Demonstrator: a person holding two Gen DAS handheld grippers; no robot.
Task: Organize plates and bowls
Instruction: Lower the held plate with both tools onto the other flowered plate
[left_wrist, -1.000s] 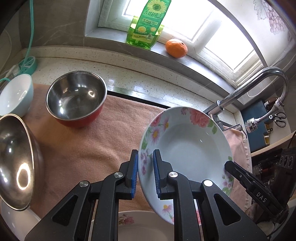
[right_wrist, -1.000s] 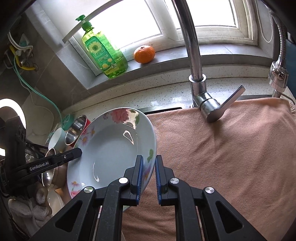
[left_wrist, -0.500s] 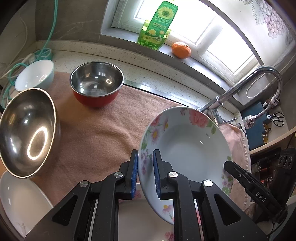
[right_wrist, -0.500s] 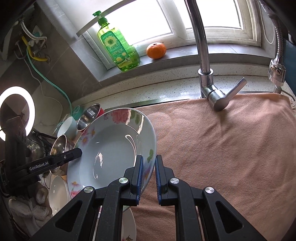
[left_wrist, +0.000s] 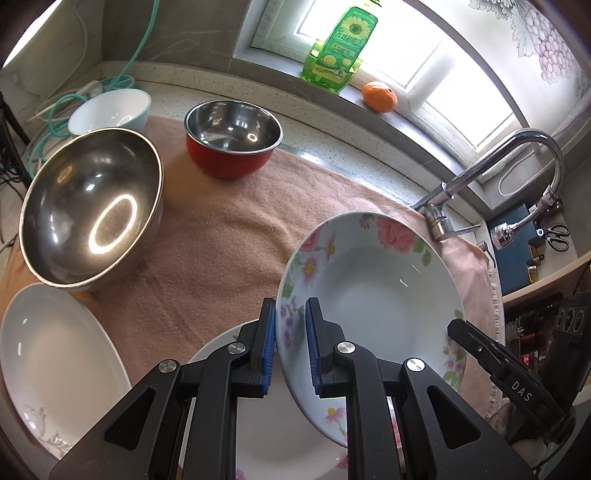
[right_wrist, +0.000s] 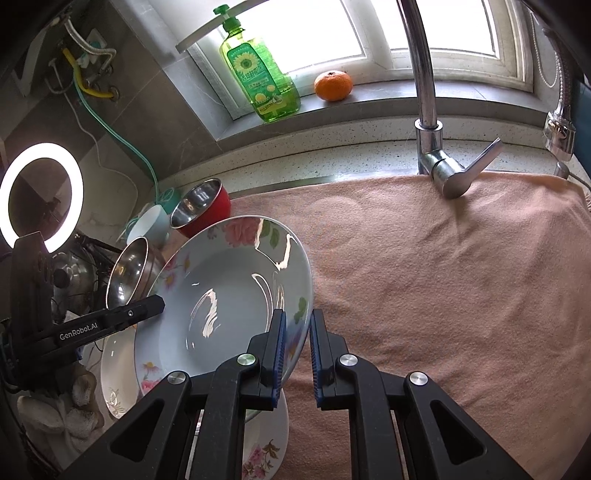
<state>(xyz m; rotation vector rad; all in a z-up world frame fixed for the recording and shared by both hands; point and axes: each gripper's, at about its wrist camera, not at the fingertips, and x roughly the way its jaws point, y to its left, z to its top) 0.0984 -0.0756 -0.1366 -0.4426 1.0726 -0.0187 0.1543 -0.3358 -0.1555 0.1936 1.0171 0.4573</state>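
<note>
A deep white plate with pink flowers (left_wrist: 376, 295) hangs tilted above the pink towel (left_wrist: 229, 236), held from both sides. My left gripper (left_wrist: 290, 347) is shut on its left rim. My right gripper (right_wrist: 295, 354) is shut on the opposite rim of the same floral plate (right_wrist: 221, 295). Under it lies another floral plate (left_wrist: 280, 424), and a plain white plate (left_wrist: 48, 354) sits to the left. A large steel bowl (left_wrist: 92, 210), a red bowl with a steel inside (left_wrist: 232, 147) and a pale blue bowl (left_wrist: 110, 110) stand further back.
A chrome tap (right_wrist: 428, 122) rises at the back right of the towel. A green dish soap bottle (right_wrist: 262, 77) and an orange (right_wrist: 332, 85) stand on the window sill. A lit ring light (right_wrist: 40, 195) and green hoses are at the far left.
Both grippers have carried the floral plate leftward and back, over the plates at the near edge. The bowls and tap now look further off. Both grips are unchanged.
</note>
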